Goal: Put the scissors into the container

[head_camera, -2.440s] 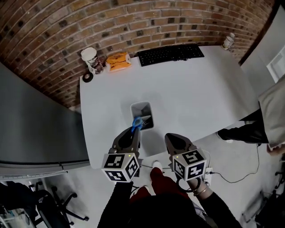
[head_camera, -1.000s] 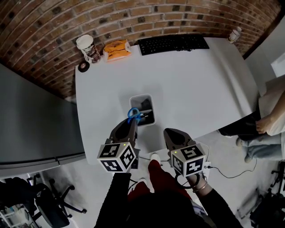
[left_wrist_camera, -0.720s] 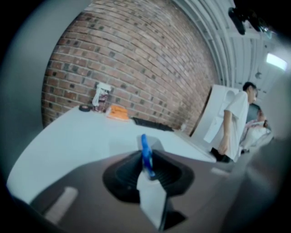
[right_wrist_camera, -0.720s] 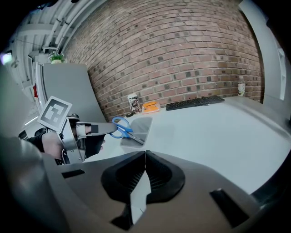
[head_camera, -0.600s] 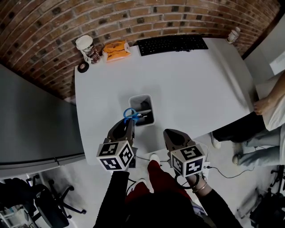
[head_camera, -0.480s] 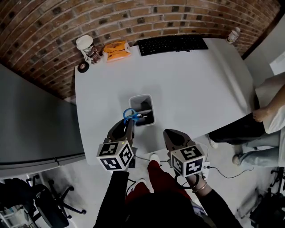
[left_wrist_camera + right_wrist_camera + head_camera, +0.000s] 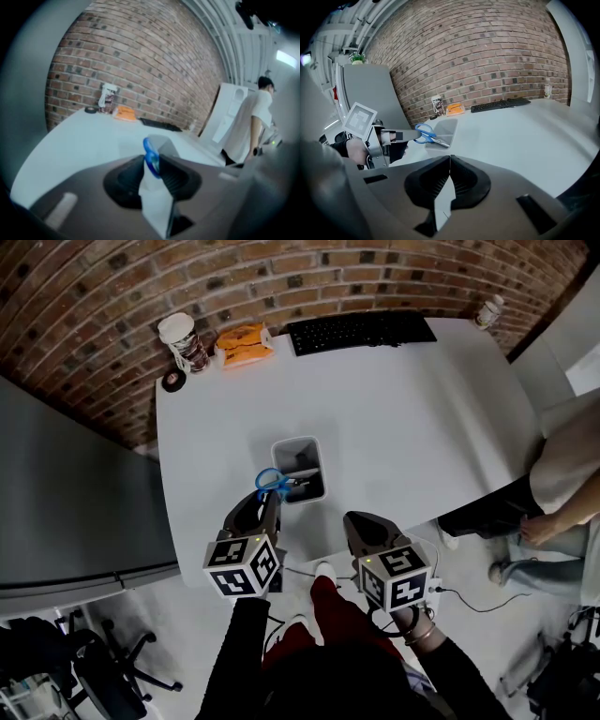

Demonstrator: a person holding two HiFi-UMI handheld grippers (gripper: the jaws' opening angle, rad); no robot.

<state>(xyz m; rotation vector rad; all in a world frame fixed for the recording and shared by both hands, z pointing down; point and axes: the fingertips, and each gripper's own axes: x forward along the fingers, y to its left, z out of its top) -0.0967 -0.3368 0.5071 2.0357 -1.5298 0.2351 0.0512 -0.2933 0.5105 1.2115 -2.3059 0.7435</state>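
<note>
Left gripper (image 7: 153, 161): at near-left corner of grey rectangular plastic container (image 7: 297, 441), jaws spread, just been opening. Handle loop of blue-handled steel scissors (image 7: 274, 482) between tips. Scissors' handles lie outside container's corner, blades reach over its rim. Right gripper (image 7: 449, 158): near-right of container, apart from it, jaws pressed together, empty.

Even, bright indoor light; the white worktop (image 7: 394, 418) shows soft glare; fisheye bends the brick wall (image 7: 281, 277); the left gripper view is blurred, its edges dark.
</note>
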